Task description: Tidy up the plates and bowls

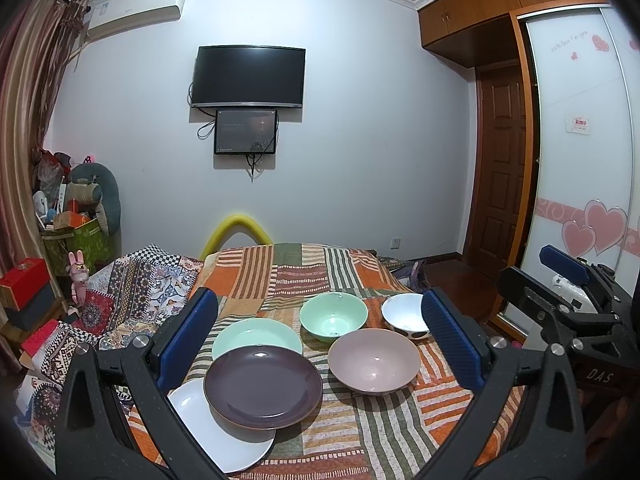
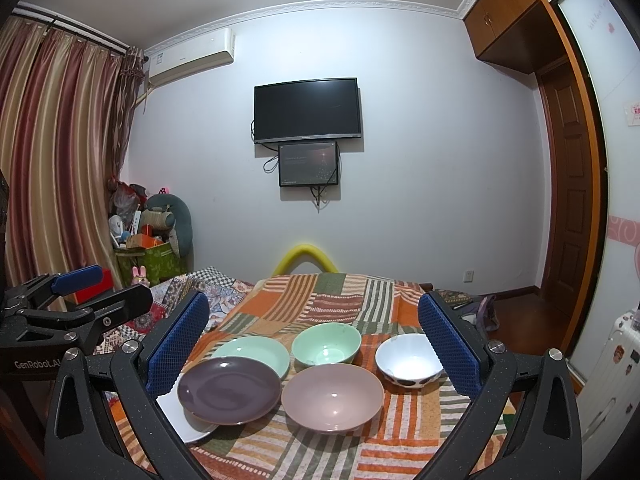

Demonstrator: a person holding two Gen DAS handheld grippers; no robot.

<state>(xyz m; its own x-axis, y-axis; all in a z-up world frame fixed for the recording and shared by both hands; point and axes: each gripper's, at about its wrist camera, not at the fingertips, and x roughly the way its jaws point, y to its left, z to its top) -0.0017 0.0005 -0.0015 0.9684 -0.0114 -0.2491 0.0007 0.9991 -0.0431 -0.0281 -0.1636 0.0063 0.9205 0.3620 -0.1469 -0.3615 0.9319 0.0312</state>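
Between left claw [image 1: 320,334] fingers, purple plate [image 1: 263,386]

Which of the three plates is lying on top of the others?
The dark purple plate. It overlaps the white plate at its near side and the mint-green plate behind it; both are partly hidden beneath it.
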